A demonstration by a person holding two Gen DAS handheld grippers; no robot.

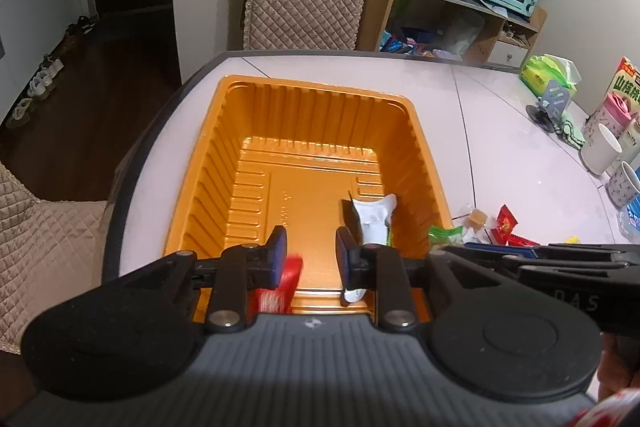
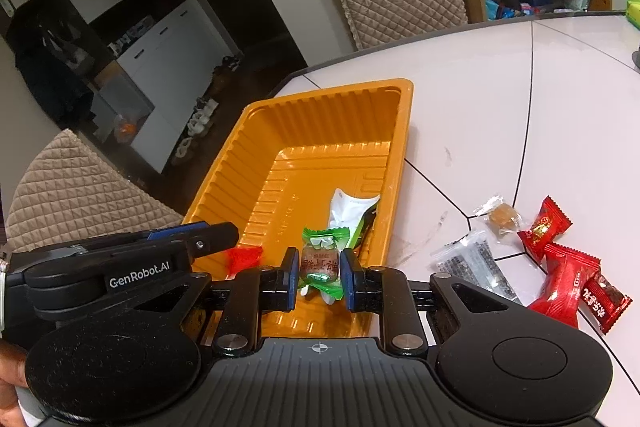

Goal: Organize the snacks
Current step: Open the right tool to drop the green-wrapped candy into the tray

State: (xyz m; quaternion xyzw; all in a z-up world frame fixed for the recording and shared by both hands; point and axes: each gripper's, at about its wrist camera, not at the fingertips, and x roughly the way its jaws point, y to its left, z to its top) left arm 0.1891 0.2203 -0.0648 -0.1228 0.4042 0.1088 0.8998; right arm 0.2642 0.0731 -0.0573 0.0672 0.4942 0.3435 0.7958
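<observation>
Green-wrapped candy [image 2: 320, 267] sits clamped between your right fingers [image 2: 319, 277], pads pressing both sides, hanging over the near end of the orange tray [image 2: 224, 195]. You're at the drop-in step w/ this one.

Left side: red packet [image 1: 280, 287] shows just below and inside your left fingers [image 1: 307, 259]. Gap there is narrow, the packet is blurred and sits against the left pad only. I can't tell if it's gripped or already let go; looks more like loose, falling or lying at the near tray wall.

White pouch [image 2: 350, 213] already lies on the tray floor, just beyond your right fingertips.

Next: loosen the right fingers and let the green one fall onto bare tray floor; it's well inside the rim, so no need to reach further. Keep the two tools apart, they're nearly side by side.

After that, go right of the tray: red wrappers [image 2: 560, 267], clear sachet [image 2: 476, 263] and amber candy [image 2: 502, 217] are on the desk [image 2: 480, 87] to the right of your right fingers. Thin flat sachet prob. needs an edge pinch.
</observation>
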